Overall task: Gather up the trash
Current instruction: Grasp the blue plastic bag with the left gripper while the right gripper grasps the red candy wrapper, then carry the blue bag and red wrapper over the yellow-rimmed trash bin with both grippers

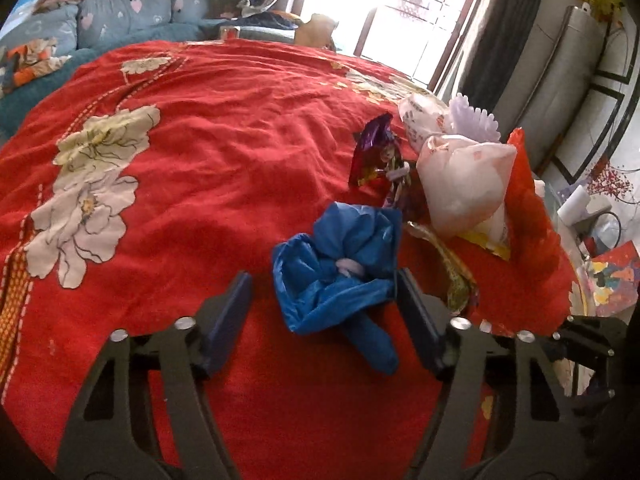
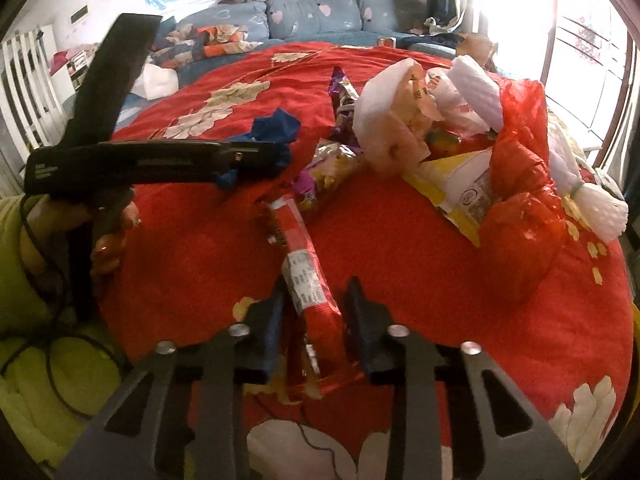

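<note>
A crumpled blue plastic bag (image 1: 340,276) lies on the red flowered bedspread (image 1: 200,184). My left gripper (image 1: 322,284) is open around it, the right finger touching its edge. In the right wrist view my right gripper (image 2: 316,292) has its fingers on both sides of a long red snack wrapper (image 2: 304,276) that lies on the bedspread (image 2: 420,280); the jaws are nearly closed on it. The blue bag (image 2: 276,128) shows farther back, partly hidden by the left gripper's body (image 2: 152,156).
A pile of trash lies at the bed's right side: white plastic bags (image 1: 464,176), a purple wrapper (image 1: 376,152), a red plastic bag (image 2: 524,184), a yellow packet (image 2: 460,192), white foam netting (image 2: 480,84). A blue sofa (image 2: 312,12) stands behind.
</note>
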Demonstrator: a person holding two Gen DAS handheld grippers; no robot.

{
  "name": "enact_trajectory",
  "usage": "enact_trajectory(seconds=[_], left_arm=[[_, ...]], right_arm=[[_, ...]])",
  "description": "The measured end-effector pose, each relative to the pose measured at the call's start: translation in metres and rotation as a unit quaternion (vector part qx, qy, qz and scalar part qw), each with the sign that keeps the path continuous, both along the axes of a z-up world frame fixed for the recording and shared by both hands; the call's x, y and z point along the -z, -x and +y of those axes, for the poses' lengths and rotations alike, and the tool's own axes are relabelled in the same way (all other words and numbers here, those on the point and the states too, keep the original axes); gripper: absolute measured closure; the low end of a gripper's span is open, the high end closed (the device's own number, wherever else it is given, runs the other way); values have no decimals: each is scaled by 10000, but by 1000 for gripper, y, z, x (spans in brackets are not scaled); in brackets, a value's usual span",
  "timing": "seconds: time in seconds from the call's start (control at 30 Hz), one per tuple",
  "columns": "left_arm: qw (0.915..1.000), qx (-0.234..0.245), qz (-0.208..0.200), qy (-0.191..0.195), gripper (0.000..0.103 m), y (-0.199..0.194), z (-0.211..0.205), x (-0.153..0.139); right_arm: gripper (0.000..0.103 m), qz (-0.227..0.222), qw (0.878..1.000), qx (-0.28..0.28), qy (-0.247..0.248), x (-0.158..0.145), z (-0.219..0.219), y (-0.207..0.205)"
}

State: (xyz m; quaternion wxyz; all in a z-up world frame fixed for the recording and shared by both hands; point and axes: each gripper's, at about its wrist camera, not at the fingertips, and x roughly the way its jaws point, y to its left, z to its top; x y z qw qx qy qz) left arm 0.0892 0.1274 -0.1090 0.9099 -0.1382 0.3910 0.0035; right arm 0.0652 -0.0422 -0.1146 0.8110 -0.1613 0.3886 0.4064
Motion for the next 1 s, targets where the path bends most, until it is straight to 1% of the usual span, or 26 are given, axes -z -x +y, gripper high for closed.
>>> enact_trajectory(seconds=[0.03,0.07,0.1,0.13,0.2,0.3,0.43,0.6,0.77,1.0], left_arm=[[10000,24,-2,14,49,0,0,0],[10000,40,-7,33,57,1,0,0],[10000,57,1,46,62,1,0,0],[10000,64,9,45,65,1,0,0],[9999,84,20,85,79,1,1,0],[9999,77,-22,125,86,2,2,-2],[9997,69,-224,75,88,7,1,-13],[9983,166,-550,-30,88,14,-10,-35],[9955,450,-825,-73,88,19,-33,-56],[9913,832,-1009,-121,88,19,-63,-70]], right_arm=[[82,-32,10000,-23,-2,-1,0,1],[83,-50,10000,-42,-6,0,1,2],[83,-67,9999,-75,-23,-1,1,3],[84,-97,9999,-87,-34,-2,4,3],[86,-148,9998,-128,-82,-4,3,6],[86,-268,9994,-142,-173,-9,1,9],[87,-355,9988,-96,-319,-16,-5,12],[87,-421,9973,97,-595,-25,-20,9],[87,-421,9951,344,-830,-31,-35,3],[87,-294,9887,847,-1200,-43,-67,-13]])
